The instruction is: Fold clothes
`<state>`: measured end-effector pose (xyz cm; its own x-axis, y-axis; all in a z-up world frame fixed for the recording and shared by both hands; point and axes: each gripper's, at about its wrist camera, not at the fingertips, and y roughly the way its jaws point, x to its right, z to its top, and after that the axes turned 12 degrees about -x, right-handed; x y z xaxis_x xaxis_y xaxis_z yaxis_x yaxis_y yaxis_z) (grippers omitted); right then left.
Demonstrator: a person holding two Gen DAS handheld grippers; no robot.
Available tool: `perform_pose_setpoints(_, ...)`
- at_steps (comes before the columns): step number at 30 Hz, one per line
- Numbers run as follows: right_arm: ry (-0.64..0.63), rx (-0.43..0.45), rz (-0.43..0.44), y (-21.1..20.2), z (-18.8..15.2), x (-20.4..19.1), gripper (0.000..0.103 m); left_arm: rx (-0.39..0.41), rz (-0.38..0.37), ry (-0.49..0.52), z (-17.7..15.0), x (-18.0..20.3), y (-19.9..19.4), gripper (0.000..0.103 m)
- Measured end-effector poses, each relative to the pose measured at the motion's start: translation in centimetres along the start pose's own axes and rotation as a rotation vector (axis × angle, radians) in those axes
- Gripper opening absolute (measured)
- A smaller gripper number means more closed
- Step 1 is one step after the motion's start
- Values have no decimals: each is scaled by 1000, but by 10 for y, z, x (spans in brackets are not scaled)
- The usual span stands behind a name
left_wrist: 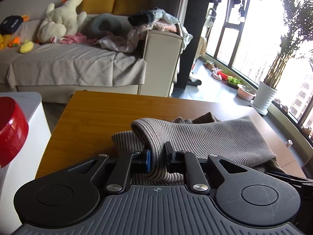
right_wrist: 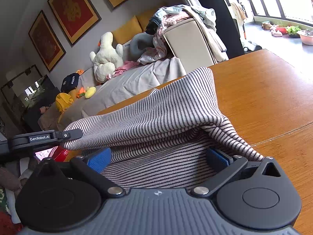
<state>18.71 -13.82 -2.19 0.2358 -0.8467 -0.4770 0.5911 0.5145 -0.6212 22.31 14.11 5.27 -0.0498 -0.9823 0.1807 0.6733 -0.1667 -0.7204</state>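
Striped top [left_wrist: 205,137] lies bunched on the table [left_wrist: 93,113], low centre of both frames. My left gripper [left_wrist: 156,156] is clenched on a fold of it, I judge to carry that edge over. My right gripper [right_wrist: 158,156] is spread wide, cloth draped between its pads [right_wrist: 99,158]; whether it grips anything I can't tell. Sleeves and hem are buried.

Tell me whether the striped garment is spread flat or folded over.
Folded over, not flat: the striped garment lies doubled on the wooden table, its upper layer arching over a lower one, while the left gripper pinches an edge.
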Motion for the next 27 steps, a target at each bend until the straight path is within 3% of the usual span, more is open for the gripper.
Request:
perform_pose_setpoints(3, -2, -1, -3, 0, 0, -1, 103, -4, 29, -15, -2, -12, -1, 15)
perform_pose_setpoints(4, -3, -1, -3, 0, 0, -1, 103, -9, 45, -16, -4, -15, -1, 7)
perform_pose_setpoints(9, -4, -4, -2, 0, 0, -1, 103, -55, 91, -50, -14, -37, 4, 7)
perform_pose_setpoints(13, -27, -29, -11, 2, 2, -3, 103, -4, -15, -86, -10, -40, -15, 9)
perform_pose_setpoints(15, -57, -54, -35, 5, 4, -8, 103, 29, -101, -80, -6, -28, -19, 21)
perform_pose_setpoints(17, -111, -93, -76, 9, 6, -17, 103, 61, -188, -72, -2, -16, -22, 44)
perform_pose_setpoints(20, -183, -165, -113, 11, 14, -26, 103, 21, -248, -45, -3, 4, 1, 58)
perform_pose_setpoints(21, -179, -163, -103, 8, 19, -27, 103, -9, -254, -40, -6, 7, 13, 61)
perform_pose_setpoints(23, -190, -106, -96, -4, 32, -30, 103, -71, -280, -46, -12, 12, 38, 79)
perform_pose_setpoints(25, -236, -48, -116, -10, 50, -38, 102, -34, -290, -1, -23, 16, 47, 88)
perform_pose_setpoints(27, -294, -6, -153, -10, 67, -47, 88, -25, -285, 45, -25, 22, 47, 94)
